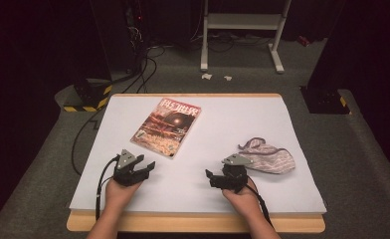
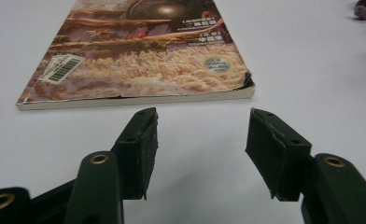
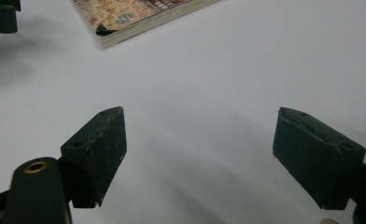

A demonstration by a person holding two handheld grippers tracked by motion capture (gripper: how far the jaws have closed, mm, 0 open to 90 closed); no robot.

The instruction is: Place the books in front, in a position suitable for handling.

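Observation:
A magazine (image 1: 167, 127) with a reddish-brown cover lies flat on the white table cover (image 1: 218, 119), left of centre. My left gripper (image 1: 147, 168) rests low just short of its near edge, open, with nothing between the jaws. The left gripper view shows the magazine (image 2: 139, 60) straight ahead of that gripper (image 2: 200, 135). My right gripper (image 1: 209, 175) stands open on the near right, pointing left, with only bare cover between its jaws (image 3: 197, 140). A corner of the magazine (image 3: 134, 14) lies ahead of it. A crumpled striped cloth (image 1: 268, 156) lies just behind the right hand.
The table's wooden front edge (image 1: 193, 223) runs along the bottom. Beyond the table stand a white metal frame (image 1: 243, 30), black cables (image 1: 143, 69) and a yellow-and-black taped base (image 1: 88, 97) on grey carpet. The other gripper (image 3: 1, 16) shows at the right gripper view's top left.

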